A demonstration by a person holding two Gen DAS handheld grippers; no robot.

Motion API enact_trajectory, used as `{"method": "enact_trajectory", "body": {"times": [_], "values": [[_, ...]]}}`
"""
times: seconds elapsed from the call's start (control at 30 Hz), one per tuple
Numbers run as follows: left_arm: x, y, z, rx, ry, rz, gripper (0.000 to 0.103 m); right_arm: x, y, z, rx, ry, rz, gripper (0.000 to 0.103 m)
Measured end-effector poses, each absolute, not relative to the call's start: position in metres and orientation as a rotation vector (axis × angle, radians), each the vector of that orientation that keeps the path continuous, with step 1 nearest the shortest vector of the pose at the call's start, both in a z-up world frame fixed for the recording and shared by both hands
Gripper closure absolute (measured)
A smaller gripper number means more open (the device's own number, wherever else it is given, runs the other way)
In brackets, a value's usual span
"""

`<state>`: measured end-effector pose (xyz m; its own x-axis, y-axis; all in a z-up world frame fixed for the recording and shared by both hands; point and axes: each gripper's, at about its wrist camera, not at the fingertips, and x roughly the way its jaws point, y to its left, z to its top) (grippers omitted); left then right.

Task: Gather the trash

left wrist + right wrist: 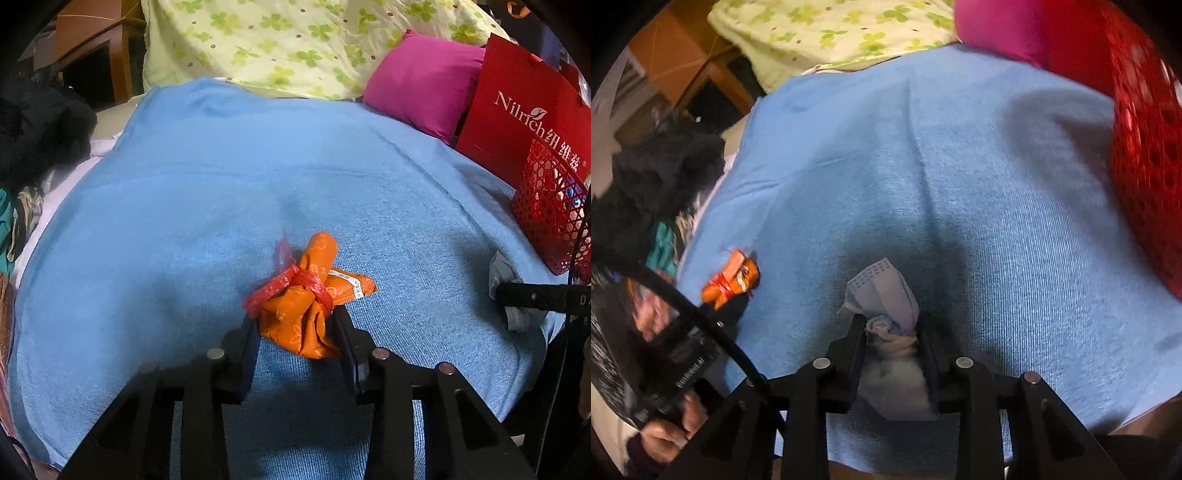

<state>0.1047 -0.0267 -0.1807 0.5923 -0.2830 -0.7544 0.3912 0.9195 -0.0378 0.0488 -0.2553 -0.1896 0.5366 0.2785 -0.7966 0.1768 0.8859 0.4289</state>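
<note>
My left gripper [297, 325] is shut on an orange wrapper bundle [310, 295] tied with red plastic, held just above the blue towel [221, 184]. The bundle also shows in the right wrist view [729, 282], at the left. My right gripper [890, 328] is shut on a crumpled pale blue face mask [886, 295], held a little above the towel [960, 184]. In the left wrist view the mask [504, 273] shows at the right edge, in the right gripper's fingers [532, 297].
A red mesh basket [550, 218] stands at the right, seen close in the right wrist view [1145, 166]. Behind it are a red paper bag [517, 110], a magenta pillow [424, 81] and a green floral pillow [295, 40]. Dark clothing [37, 125] lies at the left.
</note>
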Motion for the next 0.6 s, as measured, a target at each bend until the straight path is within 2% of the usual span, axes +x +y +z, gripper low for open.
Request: {"method": "enact_trajectory", "body": {"times": [0.1, 0.23, 0.6], "values": [[0.105, -0.032, -0.182, 0.158, 0.848, -0.391, 0.061, 0.049, -0.263, -0.194, 0.561, 1.018, 0.078, 0.069], [0.104, -0.035, -0.183, 0.163, 0.859, -0.407, 0.042, 0.052, -0.269, -0.199, 0.622, 1.033, 0.094, 0.068], [0.107, -0.026, -0.177, 0.102, 0.845, -0.372, 0.039, 0.049, -0.284, -0.204, 0.718, 1.035, 0.122, 0.068]]}}
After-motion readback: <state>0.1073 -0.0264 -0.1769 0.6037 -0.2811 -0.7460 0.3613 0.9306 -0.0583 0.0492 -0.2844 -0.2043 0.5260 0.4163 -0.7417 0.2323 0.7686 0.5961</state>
